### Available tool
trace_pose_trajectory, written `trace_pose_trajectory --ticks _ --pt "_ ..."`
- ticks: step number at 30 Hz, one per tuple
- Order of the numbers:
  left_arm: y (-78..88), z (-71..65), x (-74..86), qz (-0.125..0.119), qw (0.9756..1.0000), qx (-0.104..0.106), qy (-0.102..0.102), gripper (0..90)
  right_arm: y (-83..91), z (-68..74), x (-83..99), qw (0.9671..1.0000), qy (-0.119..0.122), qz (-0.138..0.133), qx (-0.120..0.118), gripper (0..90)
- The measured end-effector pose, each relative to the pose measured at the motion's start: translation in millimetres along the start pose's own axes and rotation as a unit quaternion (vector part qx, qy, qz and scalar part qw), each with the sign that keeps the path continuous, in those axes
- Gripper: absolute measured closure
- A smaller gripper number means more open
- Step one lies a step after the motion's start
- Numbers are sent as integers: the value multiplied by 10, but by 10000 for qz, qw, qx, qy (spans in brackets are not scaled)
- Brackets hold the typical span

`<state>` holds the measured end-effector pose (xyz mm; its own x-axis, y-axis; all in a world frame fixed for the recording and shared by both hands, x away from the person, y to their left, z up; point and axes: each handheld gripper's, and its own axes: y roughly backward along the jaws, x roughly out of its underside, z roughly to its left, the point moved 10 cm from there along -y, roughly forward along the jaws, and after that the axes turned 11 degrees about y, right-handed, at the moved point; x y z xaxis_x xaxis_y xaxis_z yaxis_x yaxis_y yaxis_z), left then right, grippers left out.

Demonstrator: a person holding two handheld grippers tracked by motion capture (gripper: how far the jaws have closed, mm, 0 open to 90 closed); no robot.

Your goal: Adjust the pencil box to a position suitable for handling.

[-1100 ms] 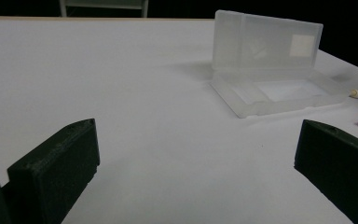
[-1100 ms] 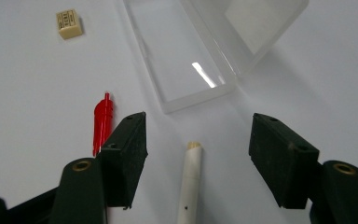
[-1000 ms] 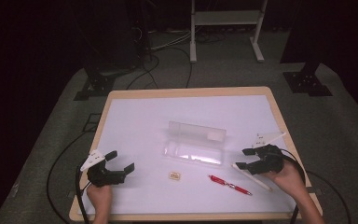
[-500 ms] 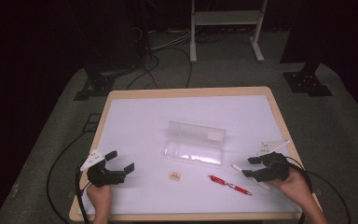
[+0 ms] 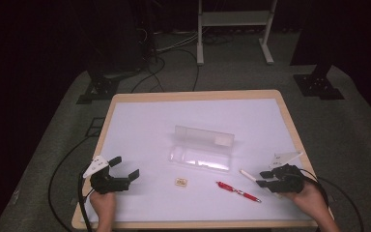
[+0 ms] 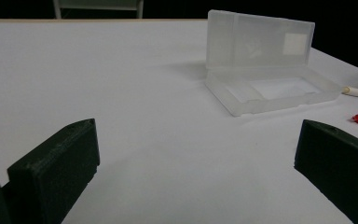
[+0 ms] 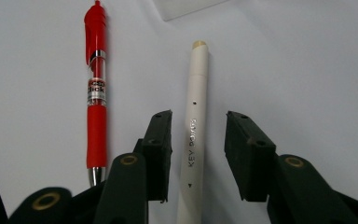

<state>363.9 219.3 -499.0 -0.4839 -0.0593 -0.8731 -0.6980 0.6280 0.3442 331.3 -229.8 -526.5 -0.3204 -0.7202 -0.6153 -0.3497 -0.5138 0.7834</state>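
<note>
A white pen (image 7: pixel 196 93) lies on the white table (image 5: pixel 125 111) at the front right, with a red pen (image 7: pixel 96 93) beside it. My right gripper (image 7: pixel 198 121) straddles the white pen's rear half. Its jaws have just been closing, but a gap shows on both sides of the barrel, so it is open. From above, the right gripper (image 5: pixel 263 179) sits low by the white pen (image 5: pixel 247 174), and the red pen (image 5: pixel 238 192) lies just left of it. My left gripper (image 5: pixel 125 167) rests at the front left, open and empty (image 6: pixel 198 133).
A clear plastic case (image 5: pixel 203 147) stands open at mid-table, its lid upright; the left gripper view shows the case (image 6: pixel 261 70) ahead and to the right. A small tan item (image 5: pixel 181 182) lies in front of it. Cables and stand feet lie on the floor beyond.
The right gripper has come closer to the front edge and lower, down over the white pen, and its jaws have narrowed around it. The left gripper has not moved.
</note>
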Motion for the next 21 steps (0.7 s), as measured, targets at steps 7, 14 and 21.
trace_pose_trajectory --ticks 7,14,21 --pt "2 2 -4 -29 10000 -8 25 0 -24 -5 45 10000 -8 16 29 646" --pt "0 13 -5 -18 10000 -21 42 0 -57 10 69 10000 2 43 47 687" --pt "4 22 -9 -25 10000 -27 92 0 -104 47 91 9998 97 154 24 769"
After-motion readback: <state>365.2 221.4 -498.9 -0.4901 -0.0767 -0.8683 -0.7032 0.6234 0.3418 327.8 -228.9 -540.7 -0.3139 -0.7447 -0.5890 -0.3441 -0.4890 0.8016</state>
